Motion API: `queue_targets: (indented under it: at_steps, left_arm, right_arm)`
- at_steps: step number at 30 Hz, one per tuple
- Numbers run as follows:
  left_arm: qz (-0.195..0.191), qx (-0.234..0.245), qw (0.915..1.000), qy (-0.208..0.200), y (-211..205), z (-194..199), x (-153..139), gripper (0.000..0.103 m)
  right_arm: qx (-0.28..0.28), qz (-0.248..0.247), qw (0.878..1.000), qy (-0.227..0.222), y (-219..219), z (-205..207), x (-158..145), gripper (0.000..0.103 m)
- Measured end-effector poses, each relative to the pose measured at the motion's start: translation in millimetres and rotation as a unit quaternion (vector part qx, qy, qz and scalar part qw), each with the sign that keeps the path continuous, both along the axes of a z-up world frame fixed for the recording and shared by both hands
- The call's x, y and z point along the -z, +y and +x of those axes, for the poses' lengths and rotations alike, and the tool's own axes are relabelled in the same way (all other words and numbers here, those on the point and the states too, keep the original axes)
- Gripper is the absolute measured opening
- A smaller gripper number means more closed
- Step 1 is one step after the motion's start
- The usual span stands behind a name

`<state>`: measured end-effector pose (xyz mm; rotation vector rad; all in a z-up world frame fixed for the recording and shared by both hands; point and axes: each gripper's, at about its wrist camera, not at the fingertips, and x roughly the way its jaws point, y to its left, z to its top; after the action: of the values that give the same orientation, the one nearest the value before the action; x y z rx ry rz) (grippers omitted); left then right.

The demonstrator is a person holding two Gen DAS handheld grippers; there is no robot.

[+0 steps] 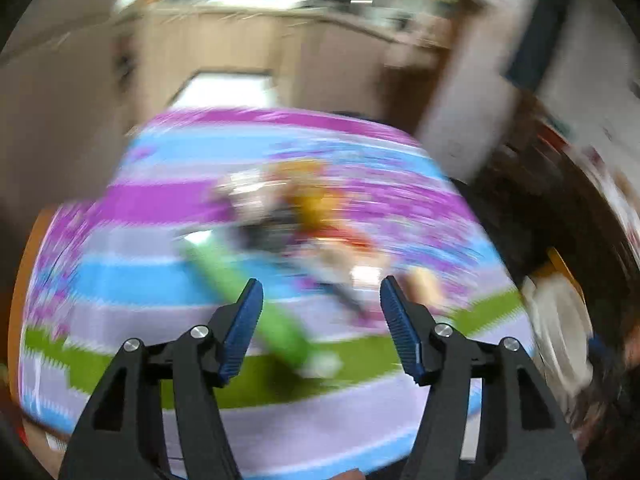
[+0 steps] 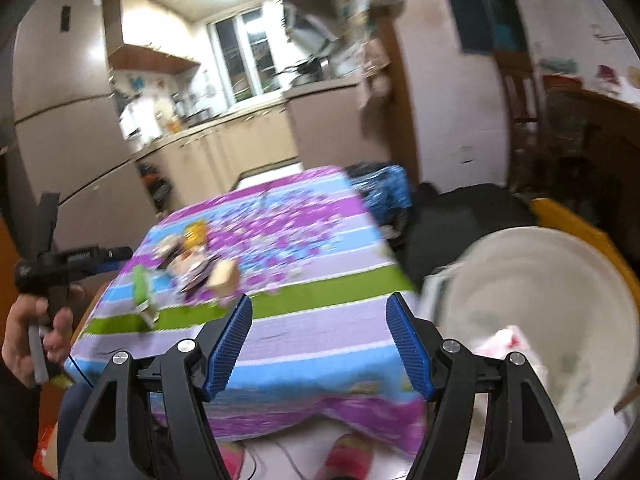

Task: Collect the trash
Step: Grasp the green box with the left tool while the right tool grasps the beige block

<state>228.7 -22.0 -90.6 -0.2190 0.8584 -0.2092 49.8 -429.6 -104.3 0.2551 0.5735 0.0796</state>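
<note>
A heap of trash [image 2: 196, 264] lies on a table with a striped purple, blue and green cloth [image 2: 312, 328]: a green wrapper [image 2: 141, 282], a yellow packet [image 2: 195, 233] and a pale crumpled piece [image 2: 224, 276]. In the blurred left wrist view the green wrapper [image 1: 256, 300] lies just ahead of my left gripper [image 1: 320, 304], which is open and empty above the cloth [image 1: 120, 360]. My right gripper [image 2: 319, 322] is open and empty over the table's near edge. The left gripper [image 2: 72, 260] also shows at the table's left side.
A white bin [image 2: 536, 320] with some trash inside stands right of the table; it shows in the left wrist view [image 1: 560, 320] too. A dark bag [image 2: 460, 220] and blue patterned bag [image 2: 384, 188] lie beyond. Kitchen cabinets [image 2: 224, 148] stand behind.
</note>
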Motion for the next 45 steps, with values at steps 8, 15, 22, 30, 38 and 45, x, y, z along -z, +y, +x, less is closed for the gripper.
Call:
queue_targets:
  at_steps: [8, 15, 22, 30, 38, 45]
  left_arm:
    - [0.022, -0.036, 0.9958, 0.081, 13.2, 37.8, 41.9, 0.065]
    - [0.071, -0.052, 0.9921, 0.089, -1.9, 49.0, 55.7, 0.065]
    - [0.073, -0.04, 0.993, 0.084, 2.2, 41.8, 59.8, 0.036]
    - [0.083, 0.007, 0.9938, 0.073, 14.7, 33.9, 53.5, 0.022]
    - [0.08, 0.028, 0.9947, 0.058, 26.0, 26.9, 47.4, 0.022]
    - [0.075, 0.038, 0.9956, 0.042, 24.0, 17.1, 44.4, 0.022]
  right_arm:
    - [-0.07, 0.001, 0.998, 0.007, 55.8, 34.2, 6.5, 0.07]
    - [-0.088, 0.001, 0.996, 0.015, 55.7, 32.1, 10.2, 0.07]
    - [-0.105, 0.02, 0.994, 0.031, 59.5, 53.2, 15.8, 0.07]
    - [-0.133, 0.022, 0.99, 0.051, 84.8, 91.0, 20.1, 0.062]
    - [-0.129, -0.013, 0.989, 0.068, 117.3, 138.1, 31.2, 0.063]
    - [-0.108, -0.065, 0.988, 0.086, 137.9, 178.8, 50.7, 0.059]
